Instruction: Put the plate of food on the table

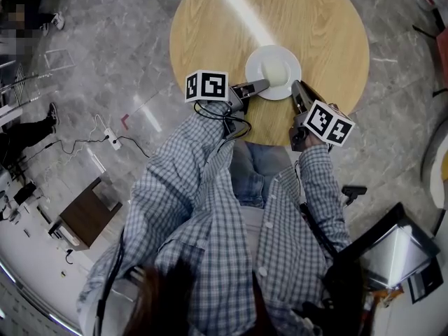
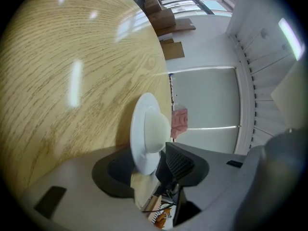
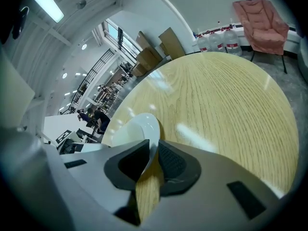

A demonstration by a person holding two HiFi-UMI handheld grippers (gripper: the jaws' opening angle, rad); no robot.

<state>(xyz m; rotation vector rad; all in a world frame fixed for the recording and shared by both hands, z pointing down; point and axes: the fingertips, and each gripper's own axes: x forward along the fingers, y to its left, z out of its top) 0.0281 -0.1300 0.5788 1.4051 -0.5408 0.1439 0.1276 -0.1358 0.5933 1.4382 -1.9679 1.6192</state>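
Observation:
A white plate (image 1: 255,64) with a pale mound of food (image 1: 276,69) lies on the round wooden table (image 1: 210,33), close to its near edge. My left gripper (image 1: 262,86) is at the plate's near-left rim. In the left gripper view the plate (image 2: 143,129) stands between the jaws of the left gripper (image 2: 147,170), which are open with a gap on each side. My right gripper (image 1: 297,89) is at the plate's right rim. In the right gripper view the right gripper (image 3: 153,161) is shut on the thin edge of the plate (image 3: 139,126).
Past the plate the wooden tabletop (image 3: 226,95) runs on. Around the table is a grey marble floor with a power strip (image 1: 112,141), a small brown cabinet (image 1: 84,212) and a silver case (image 1: 392,254). A pink armchair (image 3: 262,18) and water bottles (image 3: 219,42) stand beyond the table.

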